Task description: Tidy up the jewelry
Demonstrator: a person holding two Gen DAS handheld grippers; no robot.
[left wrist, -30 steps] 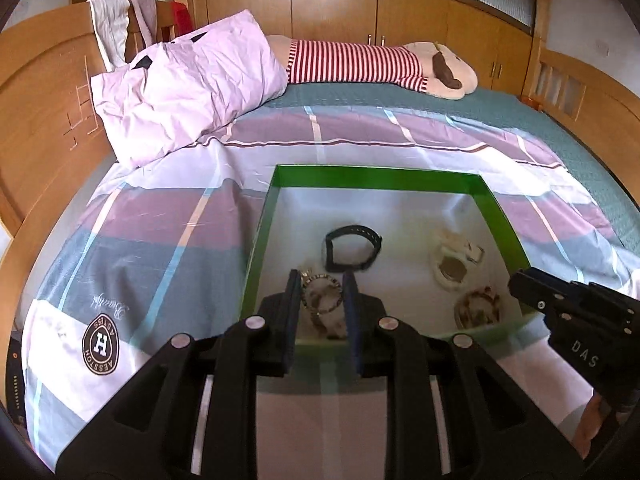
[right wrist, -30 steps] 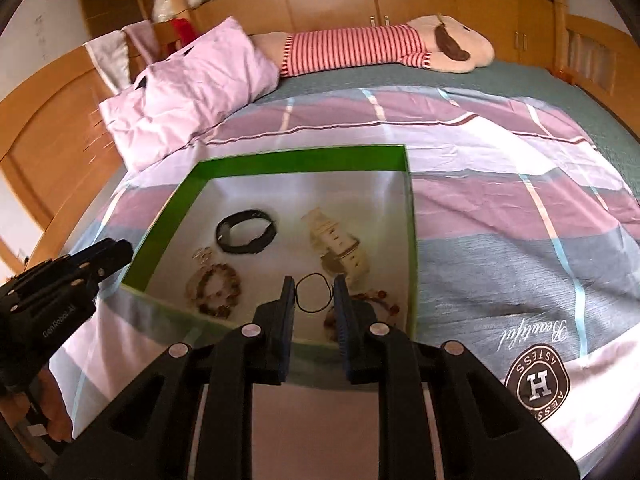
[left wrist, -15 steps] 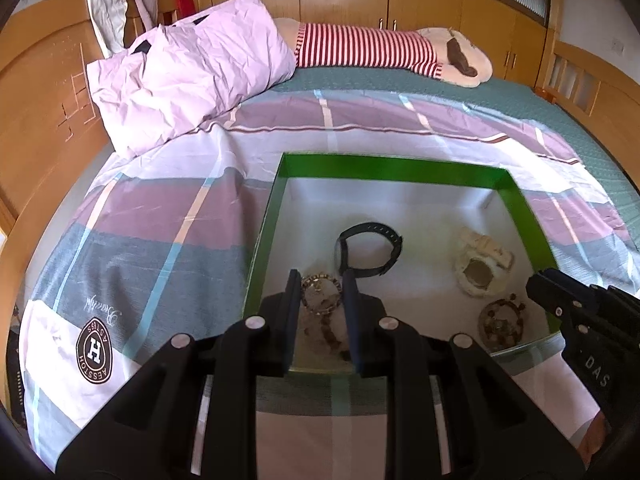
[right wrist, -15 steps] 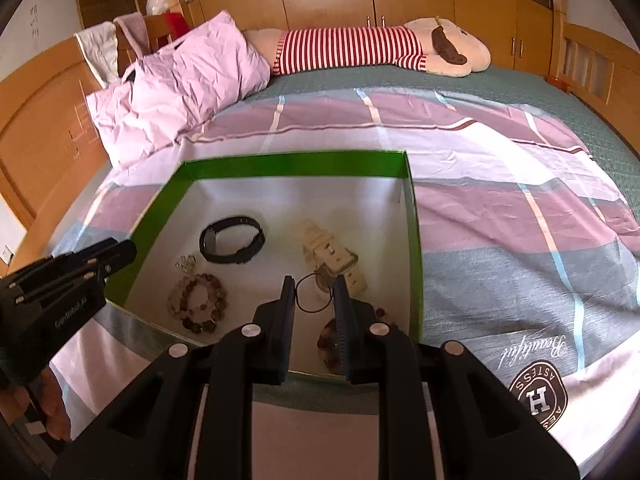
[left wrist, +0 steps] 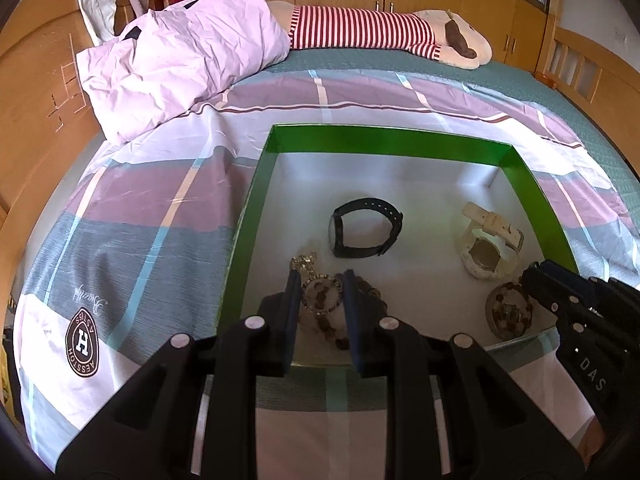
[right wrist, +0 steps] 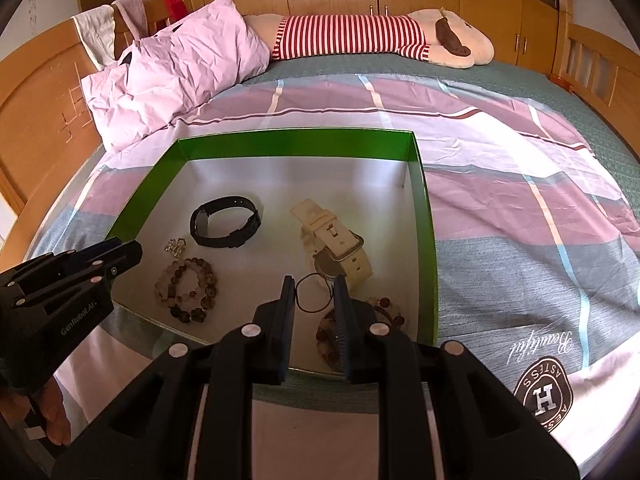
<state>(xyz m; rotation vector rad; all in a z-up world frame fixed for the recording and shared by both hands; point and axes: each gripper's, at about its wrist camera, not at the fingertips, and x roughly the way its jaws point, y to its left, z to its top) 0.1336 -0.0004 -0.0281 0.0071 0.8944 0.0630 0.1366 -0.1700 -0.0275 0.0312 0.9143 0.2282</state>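
Both grippers are pointing steeply down over the near edge of the green box point(left wrist: 384, 144) lying on the bedspread point(left wrist: 132, 216).

Left gripper point(left wrist: 320, 284): jaws opening, a small beaded ring point(left wrist: 320, 297) sitting between them.

Right gripper point(right wrist: 313, 289): jaws narrow, gripping a thin black loop point(right wrist: 314, 295).

Black watch point(right wrist: 224, 227) and cream watch point(right wrist: 340, 248) are lying inside the box.
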